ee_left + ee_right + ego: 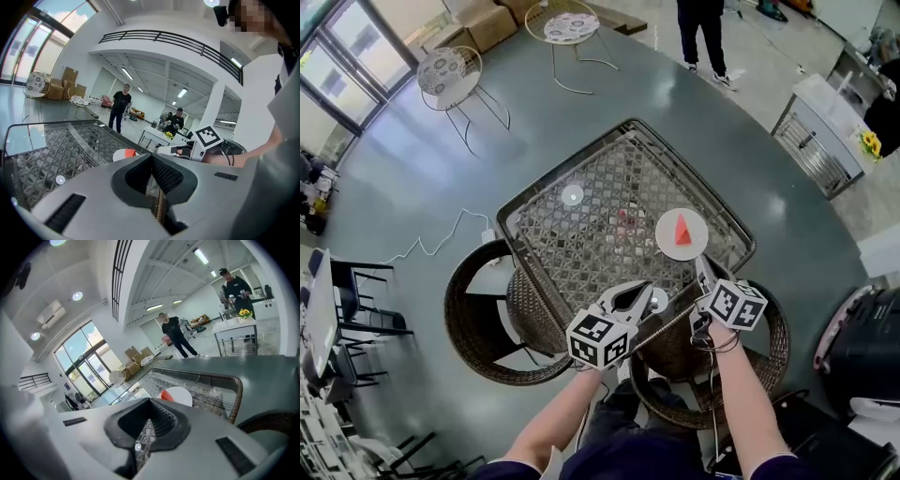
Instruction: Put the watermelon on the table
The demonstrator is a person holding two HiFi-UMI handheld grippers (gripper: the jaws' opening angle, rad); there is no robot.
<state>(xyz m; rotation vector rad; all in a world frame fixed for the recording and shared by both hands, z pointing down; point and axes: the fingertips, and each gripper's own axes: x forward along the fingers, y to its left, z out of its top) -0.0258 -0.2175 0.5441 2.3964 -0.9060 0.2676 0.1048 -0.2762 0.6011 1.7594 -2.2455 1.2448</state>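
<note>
My pale grey plastic left gripper (639,291) and its twin, the right gripper (703,267), have black cross-hatched pads (166,176) in the notch and black slots on the body. Behind the jaws each carries a white cube (600,339) printed with black square markers. A thin black cable (713,375) trails back from the right gripper, and I wear dark navy short sleeves (780,466).

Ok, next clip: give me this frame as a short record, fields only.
table: glass top over wicker lattice
plate: white, on the table's near right part
watermelon: red slice lying on the plate, not held
left gripper: shut, empty, at the table's near edge
right gripper: shut, empty, just short of the plate
</note>
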